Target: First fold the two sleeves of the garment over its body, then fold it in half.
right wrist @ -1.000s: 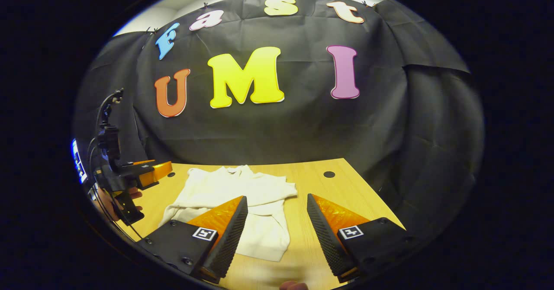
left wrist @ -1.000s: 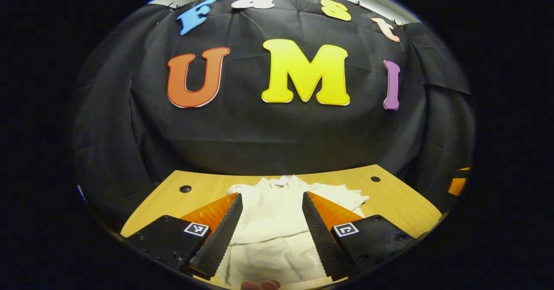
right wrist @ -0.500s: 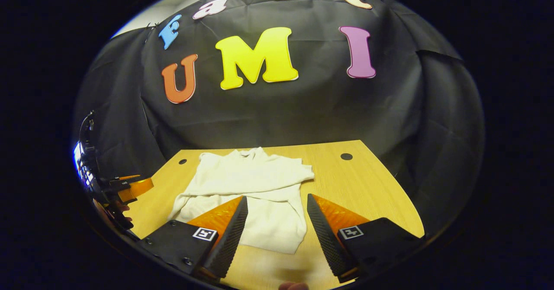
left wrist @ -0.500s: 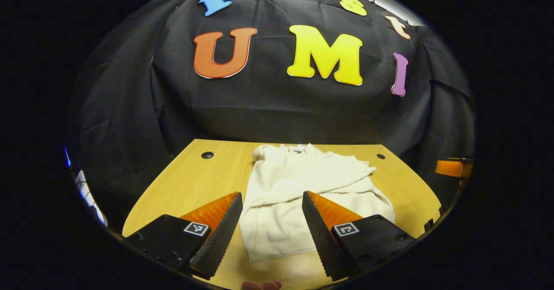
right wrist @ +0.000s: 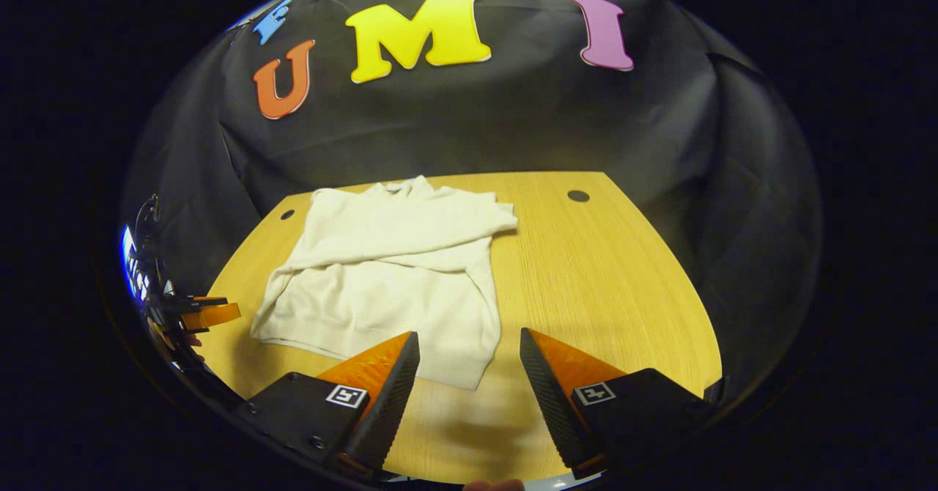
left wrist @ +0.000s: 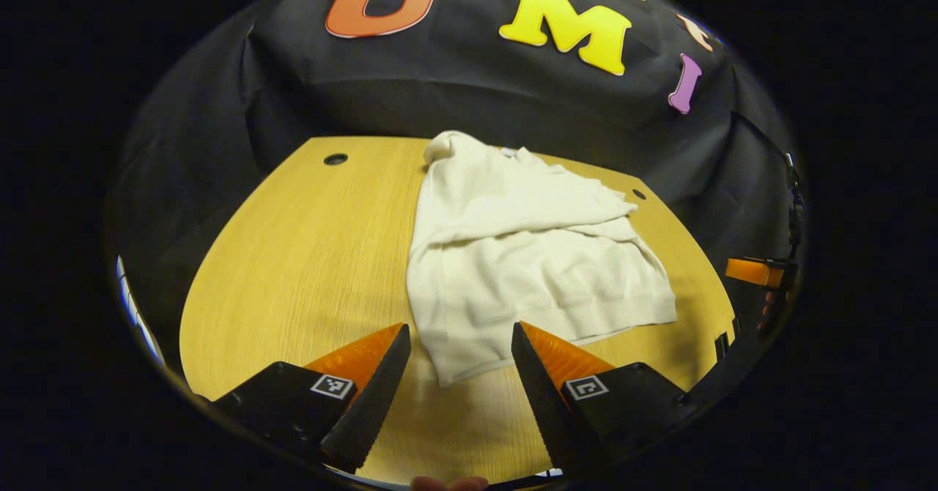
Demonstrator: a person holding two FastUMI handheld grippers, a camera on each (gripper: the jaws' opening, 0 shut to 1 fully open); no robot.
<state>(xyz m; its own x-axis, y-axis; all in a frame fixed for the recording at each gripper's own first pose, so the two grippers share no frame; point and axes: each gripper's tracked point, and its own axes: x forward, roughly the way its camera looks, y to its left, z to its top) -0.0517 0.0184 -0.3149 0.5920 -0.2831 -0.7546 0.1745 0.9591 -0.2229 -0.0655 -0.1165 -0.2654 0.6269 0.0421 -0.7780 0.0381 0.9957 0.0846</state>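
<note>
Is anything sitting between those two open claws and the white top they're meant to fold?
Nothing visible. The garment lies alone on the wooden table, sleeves across its body. The left gripper and right gripper hang open near its hem, with bare wood below.

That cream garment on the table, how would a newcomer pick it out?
Find the wooden table before the black cloth wall. The cream garment lies flat on it, sleeves folded across its body. It is the table's sole soft, pale thing.
</note>
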